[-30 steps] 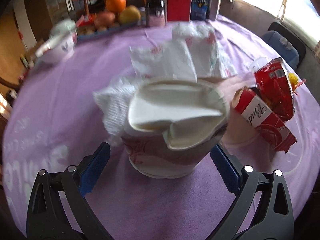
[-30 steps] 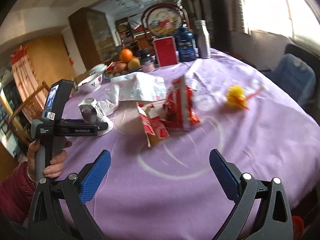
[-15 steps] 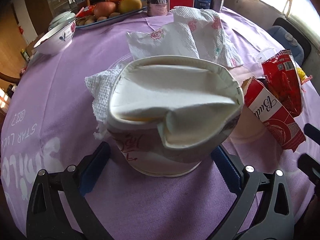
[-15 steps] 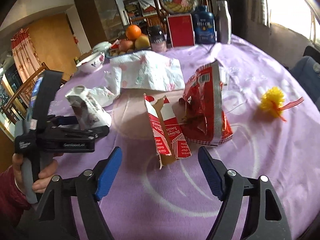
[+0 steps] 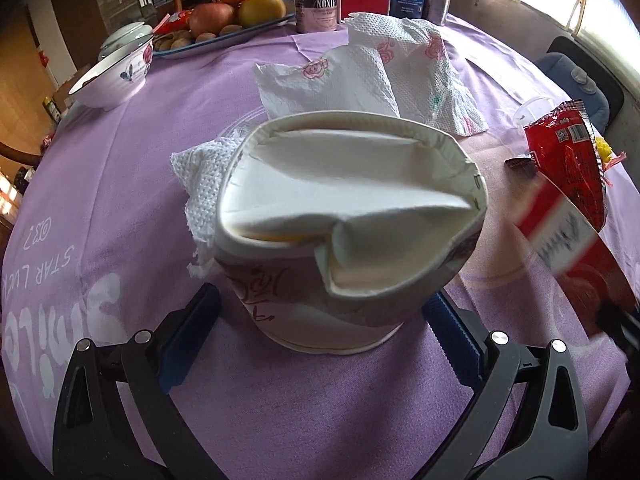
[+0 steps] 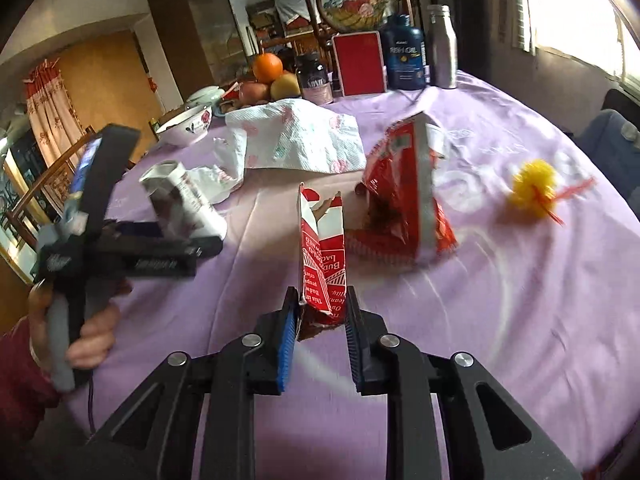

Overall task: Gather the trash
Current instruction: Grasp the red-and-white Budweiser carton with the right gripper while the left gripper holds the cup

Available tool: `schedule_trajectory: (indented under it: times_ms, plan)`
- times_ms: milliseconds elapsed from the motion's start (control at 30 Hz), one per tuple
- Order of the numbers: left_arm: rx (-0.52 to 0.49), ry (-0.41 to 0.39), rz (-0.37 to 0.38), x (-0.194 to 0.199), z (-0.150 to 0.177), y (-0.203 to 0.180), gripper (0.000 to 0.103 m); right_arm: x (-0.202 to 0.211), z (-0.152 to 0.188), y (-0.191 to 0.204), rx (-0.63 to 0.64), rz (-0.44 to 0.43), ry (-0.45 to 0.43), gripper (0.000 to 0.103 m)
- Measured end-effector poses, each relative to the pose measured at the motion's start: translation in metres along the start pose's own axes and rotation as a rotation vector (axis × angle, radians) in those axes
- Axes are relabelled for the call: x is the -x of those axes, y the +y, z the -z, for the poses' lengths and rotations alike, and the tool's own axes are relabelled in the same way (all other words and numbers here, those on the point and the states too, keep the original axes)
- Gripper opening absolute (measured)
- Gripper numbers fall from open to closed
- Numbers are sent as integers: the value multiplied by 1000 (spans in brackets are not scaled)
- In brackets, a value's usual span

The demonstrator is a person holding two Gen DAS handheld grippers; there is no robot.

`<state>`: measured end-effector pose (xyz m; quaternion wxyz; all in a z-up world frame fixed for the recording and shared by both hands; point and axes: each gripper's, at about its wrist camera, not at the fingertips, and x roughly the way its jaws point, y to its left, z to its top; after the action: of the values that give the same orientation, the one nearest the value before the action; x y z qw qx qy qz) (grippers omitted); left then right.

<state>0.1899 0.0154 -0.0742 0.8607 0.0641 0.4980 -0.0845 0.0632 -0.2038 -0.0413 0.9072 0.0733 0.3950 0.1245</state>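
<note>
Domestic dining room. Round table under purple tablecloth [image 6: 500, 320]; behind its far edge a fruit tray [image 5: 224, 38], supplement bottles [image 6: 404, 60], wooden chair [image 6: 360, 4], glass-fronted cabinet [image 6: 200, 40], curtained doorway.

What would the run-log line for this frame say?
left gripper: open, fingers flank crushed paper cup | right gripper: shut on torn red carton | red snack bag: on table
</note>
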Motion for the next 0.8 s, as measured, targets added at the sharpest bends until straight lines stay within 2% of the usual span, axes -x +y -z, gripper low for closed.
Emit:
schedule_trajectory:
  times_ms: [67, 133, 300, 367, 467, 533, 567, 600, 667, 700, 800]
  plan:
    - [0, 0, 0, 0, 0, 0, 98, 8, 9, -6, -14, 23, -3, 23]
    - [0, 0, 0, 0, 0, 0, 98, 13, 18, -14, -45, 16, 5, 29]
    - [0, 0, 0, 0, 0, 0, 98, 9, 23, -17, -69, 9, 8, 58]
    - [0, 0, 0, 0, 0, 0, 98, 3, 20, -15, -58, 24, 4, 64]
    - [0, 0, 0, 0, 0, 0, 98, -10, 17, -14, -57, 46, 20, 70]
    - [0, -1, 0, 0, 0, 0, 98, -12, 17, -13, -60, 59, 6, 70]
    - [0, 0, 2, 0, 0, 0, 98, -13, 18, -12, -55, 65, 3, 60]
    - [1, 0, 3, 0, -1, 0, 97, -12, 18, -9, -37, 77, -1, 35]
    - [0, 0, 7, 0, -2, 1, 97, -8, 20, -5, -16, 70, -19, 31]
    - [2, -4, 12, 1, -2, 2, 97, -6, 21, -5, -22, 59, -29, 21]
    - [11, -41, 15, 7, -5, 5, 97, 6, 22, -9, -49, 24, -64, 20]
